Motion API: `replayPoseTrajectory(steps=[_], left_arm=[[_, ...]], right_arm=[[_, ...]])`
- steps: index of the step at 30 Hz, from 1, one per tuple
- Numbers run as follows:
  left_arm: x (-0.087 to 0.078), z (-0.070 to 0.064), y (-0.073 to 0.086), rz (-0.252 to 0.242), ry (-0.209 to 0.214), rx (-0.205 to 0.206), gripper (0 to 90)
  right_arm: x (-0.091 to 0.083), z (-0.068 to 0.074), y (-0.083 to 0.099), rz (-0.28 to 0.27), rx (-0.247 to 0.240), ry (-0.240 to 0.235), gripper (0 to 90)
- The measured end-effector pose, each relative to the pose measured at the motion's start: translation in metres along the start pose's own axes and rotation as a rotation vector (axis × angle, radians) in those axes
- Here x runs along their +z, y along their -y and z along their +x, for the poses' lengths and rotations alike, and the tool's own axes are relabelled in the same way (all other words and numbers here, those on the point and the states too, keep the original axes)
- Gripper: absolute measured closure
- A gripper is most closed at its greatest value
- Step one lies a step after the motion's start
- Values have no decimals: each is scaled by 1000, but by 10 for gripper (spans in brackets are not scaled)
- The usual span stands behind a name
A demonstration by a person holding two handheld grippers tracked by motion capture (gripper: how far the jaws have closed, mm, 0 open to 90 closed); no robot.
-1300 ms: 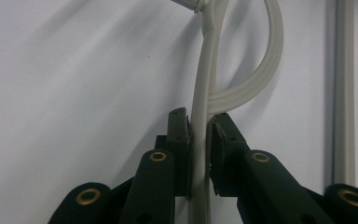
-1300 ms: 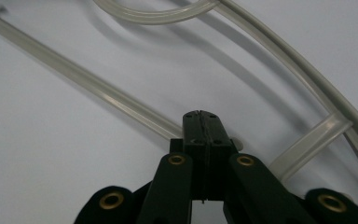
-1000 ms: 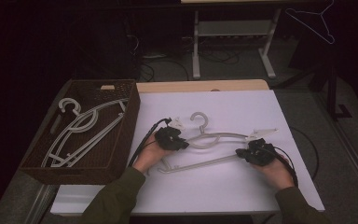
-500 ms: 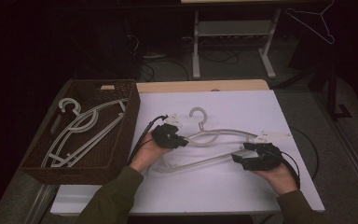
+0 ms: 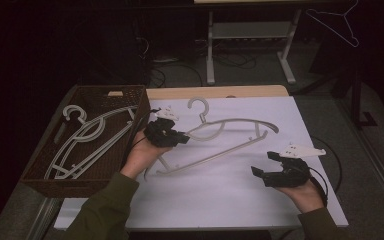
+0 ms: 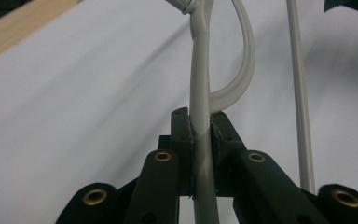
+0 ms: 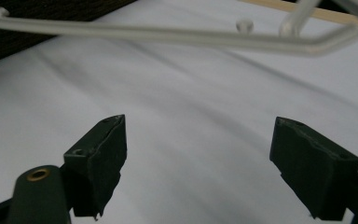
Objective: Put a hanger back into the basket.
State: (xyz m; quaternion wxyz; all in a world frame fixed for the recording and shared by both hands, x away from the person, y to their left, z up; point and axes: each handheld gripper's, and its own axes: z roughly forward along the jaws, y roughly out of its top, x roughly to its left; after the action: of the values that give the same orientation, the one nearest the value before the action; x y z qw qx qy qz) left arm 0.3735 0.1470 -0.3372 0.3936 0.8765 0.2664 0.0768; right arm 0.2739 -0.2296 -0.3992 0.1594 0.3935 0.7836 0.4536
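White cloth covers a table in a dark room. On it lies a pale plastic hanger, its left arm clamped between the jaws of the left gripper. Well apart, the right gripper hovers over bare cloth with its jaws wide apart. Beside the table's left edge, a brown wicker basket holds more hangers.
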Motion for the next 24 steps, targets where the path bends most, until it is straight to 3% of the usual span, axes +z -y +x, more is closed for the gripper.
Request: replayPoseTrajectory(steps=[13, 24], left_arm=[[-71, 23, -5, -54, -84, -47, 824], [-131, 50, 10, -94, -185, -92, 824]], right_arm=[[-4, -3, 0, -23, 8, 12, 157], [-4, -2, 0, -21, 8, 22, 150]])
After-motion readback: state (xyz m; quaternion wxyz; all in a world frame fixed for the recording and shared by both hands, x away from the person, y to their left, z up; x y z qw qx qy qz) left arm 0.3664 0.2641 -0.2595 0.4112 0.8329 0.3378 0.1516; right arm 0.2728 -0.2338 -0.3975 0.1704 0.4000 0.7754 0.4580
